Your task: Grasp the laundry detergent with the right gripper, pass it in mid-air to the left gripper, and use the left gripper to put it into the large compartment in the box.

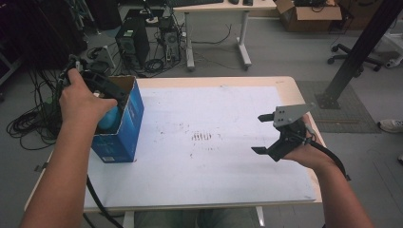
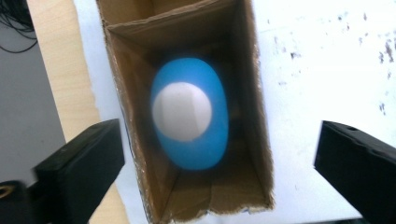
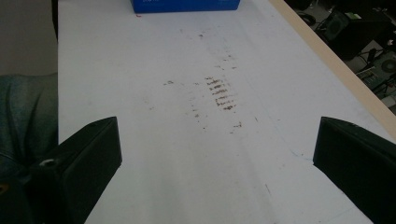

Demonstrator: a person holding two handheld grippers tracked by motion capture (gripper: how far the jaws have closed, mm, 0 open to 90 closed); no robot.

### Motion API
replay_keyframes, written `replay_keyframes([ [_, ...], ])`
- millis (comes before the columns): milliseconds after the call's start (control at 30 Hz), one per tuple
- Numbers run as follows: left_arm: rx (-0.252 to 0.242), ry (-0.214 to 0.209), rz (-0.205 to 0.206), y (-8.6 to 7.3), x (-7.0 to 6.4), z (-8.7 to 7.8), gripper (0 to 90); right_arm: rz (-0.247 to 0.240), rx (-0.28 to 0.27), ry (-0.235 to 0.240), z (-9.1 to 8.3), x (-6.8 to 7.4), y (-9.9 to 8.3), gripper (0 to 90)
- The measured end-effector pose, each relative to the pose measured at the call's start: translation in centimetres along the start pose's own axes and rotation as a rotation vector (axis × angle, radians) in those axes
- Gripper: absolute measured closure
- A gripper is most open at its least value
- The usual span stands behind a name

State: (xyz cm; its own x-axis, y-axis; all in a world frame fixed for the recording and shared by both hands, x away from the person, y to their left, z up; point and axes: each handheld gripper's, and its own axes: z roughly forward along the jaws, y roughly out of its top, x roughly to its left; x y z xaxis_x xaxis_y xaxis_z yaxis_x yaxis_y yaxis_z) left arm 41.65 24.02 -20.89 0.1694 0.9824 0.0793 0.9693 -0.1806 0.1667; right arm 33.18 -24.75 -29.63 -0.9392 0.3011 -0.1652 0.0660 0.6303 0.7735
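An open blue cardboard box (image 1: 124,124) stands upright at the left of the table. Inside it lies a blue egg-shaped object (image 2: 189,114) with a white round patch, slightly blurred; the same blue object (image 1: 108,119) peeks out beside the hand in the high view. My left gripper (image 1: 110,92) hangs over the box mouth, and in the left gripper view this gripper (image 2: 219,158) is open, its jaws straddling the box walls (image 2: 254,93) with nothing held. My right gripper (image 1: 257,134) hovers open over the right side of the table, empty.
A white sheet (image 1: 214,161) with dark smudges (image 1: 202,137) covers the wooden table (image 1: 304,104). On the floor beyond stand computer towers (image 1: 132,43), tangled cables (image 1: 28,123), another desk (image 1: 218,7), and a black slanted post (image 1: 354,57) at the right.
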Motion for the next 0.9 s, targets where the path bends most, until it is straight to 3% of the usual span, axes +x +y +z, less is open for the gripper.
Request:
replay_keyframes([
  [200,-0.012,-0.001,0.057,0.0,-0.7,-0.8,0.2,-0.002,0.004,0.003,0.0,0.0,0.1,0.9],
  [367,-0.038,-0.061,0.151,0.1,-1.6,-1.8,0.2,-0.004,0.009,0.003,-0.1,0.0,0.3,0.9],
  [500,-0.061,-0.124,0.241,0.1,-2.7,-2.8,0.2,-0.005,0.015,-0.002,-0.3,-0.1,0.4,0.9],
  [667,-0.075,-0.217,0.395,0.3,-4.9,-4.1,0.2,-0.004,0.022,-0.005,-0.6,-0.1,0.6,0.9],
  [900,-0.034,-0.262,0.563,0.6,-7.9,-5.6,0.2,-0.010,0.036,-0.010,-0.9,0.0,1.0,0.9],
])
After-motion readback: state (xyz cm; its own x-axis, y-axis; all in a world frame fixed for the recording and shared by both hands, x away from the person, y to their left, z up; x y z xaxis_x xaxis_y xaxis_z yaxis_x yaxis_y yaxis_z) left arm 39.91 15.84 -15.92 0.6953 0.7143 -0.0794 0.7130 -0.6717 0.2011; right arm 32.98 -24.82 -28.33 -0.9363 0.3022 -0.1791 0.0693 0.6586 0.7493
